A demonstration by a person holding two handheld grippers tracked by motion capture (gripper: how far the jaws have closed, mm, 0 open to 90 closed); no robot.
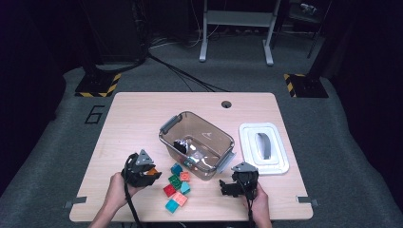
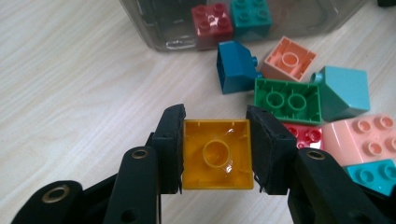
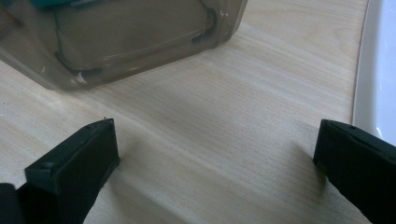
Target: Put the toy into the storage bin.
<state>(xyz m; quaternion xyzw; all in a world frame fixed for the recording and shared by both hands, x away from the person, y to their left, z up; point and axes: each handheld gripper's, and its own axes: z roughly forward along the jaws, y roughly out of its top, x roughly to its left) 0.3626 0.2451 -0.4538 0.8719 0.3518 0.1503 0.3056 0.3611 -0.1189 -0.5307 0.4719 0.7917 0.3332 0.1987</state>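
Worktop (image 1: 142, 114): pale wood-grain laminate, rounded corners, a round cable hole near its far edge. It stands on grey carpet in a dark room; yellow-and-black striped bases sit at the far left and right, and a grey metal frame stands beyond.

Left gripper (image 1: 141, 170): held in the person's left hand (image 1: 115, 190), jaws closed on an orange-yellow brick (image 2: 217, 155). The brick is glossy plastic, square, hollow underside facing the camera with one round tube at centre; both pads press flat against its opposite walls.

Just right of this gripper and ahead of it lies a loose cluster of bricks (image 1: 177, 187) on the worktop: dark blue, salmon, green (hollow side up, two tubes), light teal, red, pink, turquoise. All are smooth, studded plastic.

Beyond the cluster stands the clear bin (image 1: 197, 142), a smoky transparent tub with grey latch handles; red and teal bricks show through its near wall.

Right gripper (image 1: 237, 183): held in the right hand (image 1: 260, 206), jaws spread wide with bare worktop between them. The bin's corner lies ahead and to the left of it; a white lid (image 1: 263, 148) with a grey handle lies ahead to its right.
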